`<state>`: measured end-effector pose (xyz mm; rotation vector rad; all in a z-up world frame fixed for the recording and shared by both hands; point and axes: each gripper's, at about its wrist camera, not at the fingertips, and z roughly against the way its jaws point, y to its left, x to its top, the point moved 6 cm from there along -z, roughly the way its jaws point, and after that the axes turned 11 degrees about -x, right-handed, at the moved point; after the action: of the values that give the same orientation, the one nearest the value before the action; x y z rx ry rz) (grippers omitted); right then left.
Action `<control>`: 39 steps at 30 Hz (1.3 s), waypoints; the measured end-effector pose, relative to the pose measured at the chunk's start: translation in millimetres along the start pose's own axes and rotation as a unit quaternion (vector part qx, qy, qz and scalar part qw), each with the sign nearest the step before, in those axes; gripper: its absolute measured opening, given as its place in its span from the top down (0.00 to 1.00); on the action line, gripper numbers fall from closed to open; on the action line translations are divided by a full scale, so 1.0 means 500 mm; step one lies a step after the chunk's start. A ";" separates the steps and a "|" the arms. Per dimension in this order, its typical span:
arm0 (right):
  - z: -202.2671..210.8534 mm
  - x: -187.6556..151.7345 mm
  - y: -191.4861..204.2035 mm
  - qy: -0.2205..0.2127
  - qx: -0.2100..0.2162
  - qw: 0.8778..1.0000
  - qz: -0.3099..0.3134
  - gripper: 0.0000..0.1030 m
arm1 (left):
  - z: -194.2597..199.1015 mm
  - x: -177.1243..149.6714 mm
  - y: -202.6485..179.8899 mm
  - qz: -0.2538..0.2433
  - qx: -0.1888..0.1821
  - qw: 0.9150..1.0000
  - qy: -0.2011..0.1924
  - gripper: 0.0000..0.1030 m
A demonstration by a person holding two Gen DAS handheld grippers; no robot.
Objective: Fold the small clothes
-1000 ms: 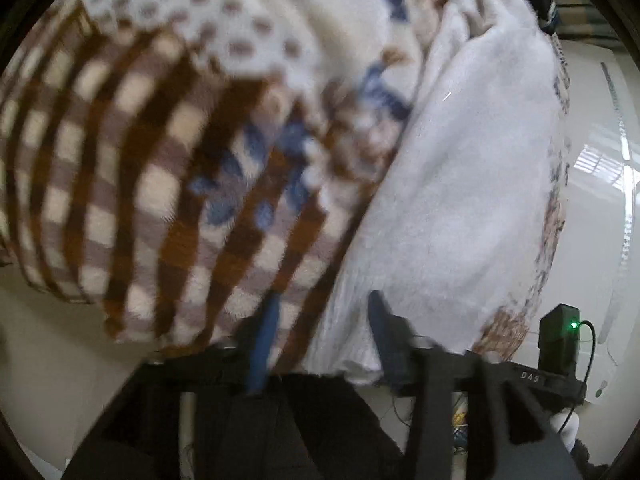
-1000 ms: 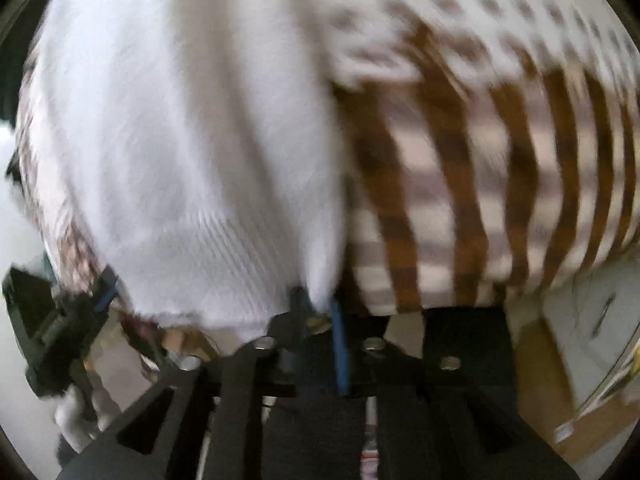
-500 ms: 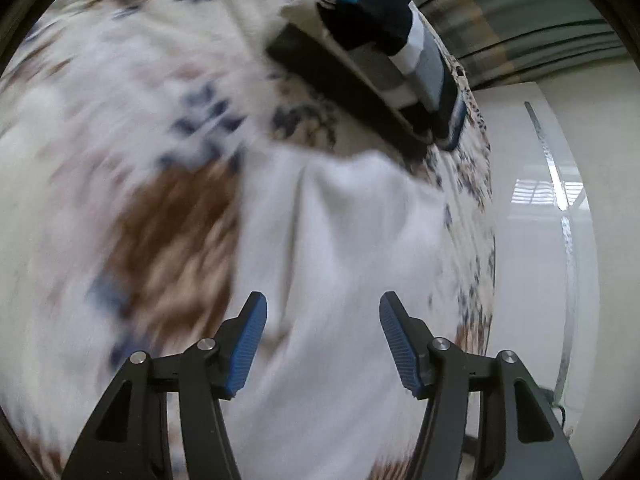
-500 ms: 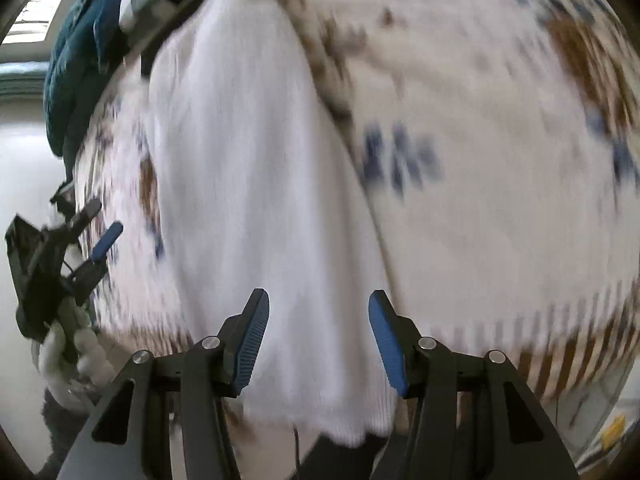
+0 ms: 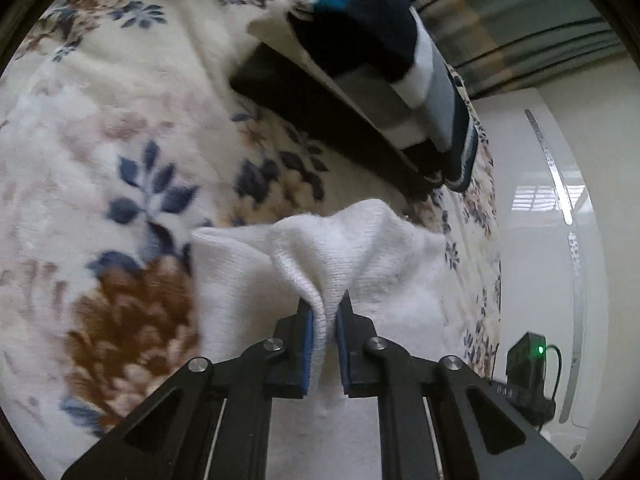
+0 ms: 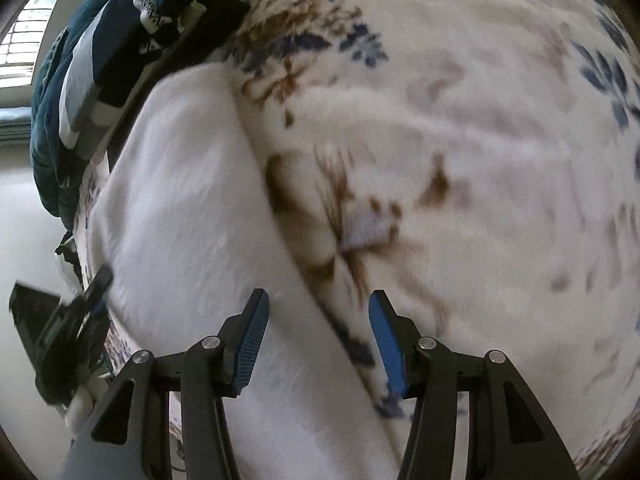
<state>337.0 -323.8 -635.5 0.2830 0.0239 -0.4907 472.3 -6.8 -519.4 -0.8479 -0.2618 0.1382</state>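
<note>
A white knitted garment (image 5: 352, 248) lies on a floral fleece blanket (image 5: 100, 168). My left gripper (image 5: 324, 316) is shut on a pinched fold of the white garment, which bunches up in front of the fingers. In the right wrist view the white garment (image 6: 188, 208) stretches from upper left to bottom centre. My right gripper (image 6: 318, 312) is open just above the garment's right edge, holding nothing. The left gripper (image 6: 84, 304) shows at the lower left of that view.
A pile of dark blue, teal and white striped clothes (image 5: 384, 40) on a black folded item (image 5: 320, 120) lies at the blanket's far side; it also shows in the right wrist view (image 6: 100, 60). A white glossy floor (image 5: 540, 240) lies to the right.
Both grippers let go of the white garment and it dropped onto the blanket. The left gripper then closed on a fold of it. The right gripper stayed open.
</note>
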 end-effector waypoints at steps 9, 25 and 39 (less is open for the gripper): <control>-0.020 0.161 0.119 -0.012 0.016 0.999 0.033 0.47 | -0.018 0.028 0.121 0.052 0.024 0.998 0.010 0.92; -0.013 0.120 0.096 0.025 -0.011 0.998 0.059 0.47 | 0.048 -0.033 0.107 0.084 -0.037 0.996 0.024 0.40; -0.076 -0.420 -0.117 0.196 0.000 0.980 0.032 0.45 | 0.182 -0.521 0.163 0.101 0.038 0.975 0.196 0.39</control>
<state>125.8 -265.6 -668.6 0.3755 0.3976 -0.3641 195.6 53.8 -568.4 -0.8051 0.1993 0.1664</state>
